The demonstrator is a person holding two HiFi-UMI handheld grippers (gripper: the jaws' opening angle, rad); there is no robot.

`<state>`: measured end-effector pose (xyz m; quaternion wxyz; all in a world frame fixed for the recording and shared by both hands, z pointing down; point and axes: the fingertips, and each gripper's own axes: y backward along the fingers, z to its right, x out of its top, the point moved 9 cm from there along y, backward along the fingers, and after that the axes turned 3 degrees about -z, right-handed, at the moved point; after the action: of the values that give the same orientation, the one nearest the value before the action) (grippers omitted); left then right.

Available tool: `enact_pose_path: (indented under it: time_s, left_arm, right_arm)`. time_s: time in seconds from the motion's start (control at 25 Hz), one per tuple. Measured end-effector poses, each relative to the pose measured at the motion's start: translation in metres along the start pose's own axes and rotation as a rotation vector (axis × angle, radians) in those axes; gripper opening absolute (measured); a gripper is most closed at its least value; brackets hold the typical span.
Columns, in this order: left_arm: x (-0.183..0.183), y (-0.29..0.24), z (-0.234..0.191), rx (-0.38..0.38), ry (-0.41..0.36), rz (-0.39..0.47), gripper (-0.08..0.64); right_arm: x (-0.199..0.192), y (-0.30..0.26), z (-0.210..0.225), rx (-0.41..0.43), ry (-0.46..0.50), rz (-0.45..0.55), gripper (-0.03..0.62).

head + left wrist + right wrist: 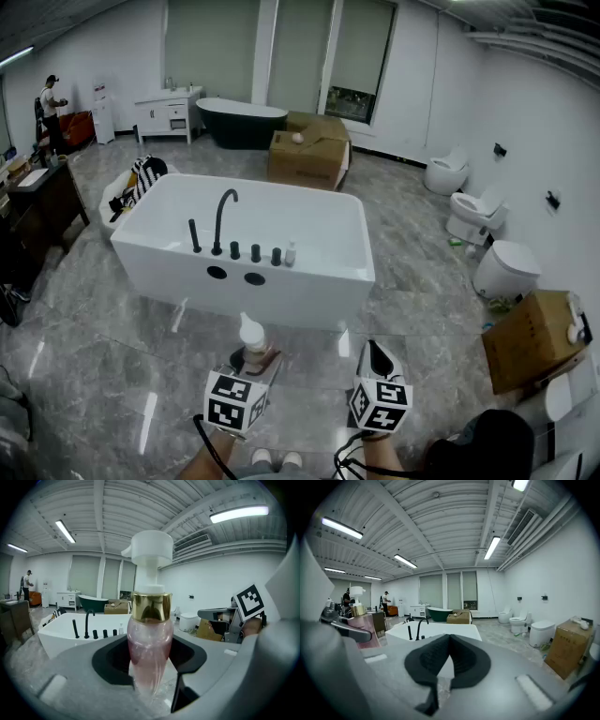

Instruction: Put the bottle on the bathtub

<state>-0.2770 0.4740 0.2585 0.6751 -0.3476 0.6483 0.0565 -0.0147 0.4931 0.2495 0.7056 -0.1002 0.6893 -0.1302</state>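
A clear pink pump bottle (149, 639) with a gold collar and white pump head stands upright between the jaws of my left gripper (150, 667), which is shut on it. In the head view the bottle (252, 339) shows above the left gripper (246, 370), held over the floor just short of the white bathtub (309, 277). My right gripper (375, 361) hangs beside it, shut with its pads together and nothing between them (449, 660). The tub's near rim carries a black faucet (223, 220), black knobs and a small white bottle (291, 253).
A cardboard box (309, 150) and a dark bathtub (242, 122) stand behind the white tub. Toilets (504, 267) and another box (534, 339) line the right side. A dark cabinet (37, 206) is at left, with a person (49, 108) far back.
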Motion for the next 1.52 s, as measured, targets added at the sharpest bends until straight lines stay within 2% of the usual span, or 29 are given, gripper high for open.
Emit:
enact_pose_path:
  time_s: [0.32, 0.52, 0.96, 1.24, 1.52]
  left_arm:
    - [0.0, 0.006, -0.013, 0.001, -0.004, 0.007, 0.225]
    - [0.003, 0.011, -0.024, -0.006, -0.011, 0.019, 0.227]
    - [0.001, 0.006, -0.038, -0.029, -0.007, 0.022, 0.227]
    - [0.004, -0.009, -0.048, -0.03, -0.014, 0.015, 0.227]
    - [0.023, -0.046, -0.055, -0.029, -0.042, 0.02, 0.227]
  right_arm:
    - [-0.001, 0.003, -0.01, -0.026, -0.014, 0.001, 0.002]
    - [-0.003, 0.009, -0.019, -0.077, -0.023, 0.027, 0.003]
    - [-0.015, 0.022, -0.015, -0.154, -0.056, -0.026, 0.003]
    - [-0.012, 0.002, -0.014, -0.165, -0.063, -0.025, 0.003]
    - [-0.001, -0.036, 0.008, -0.16, -0.108, -0.033, 0.002]
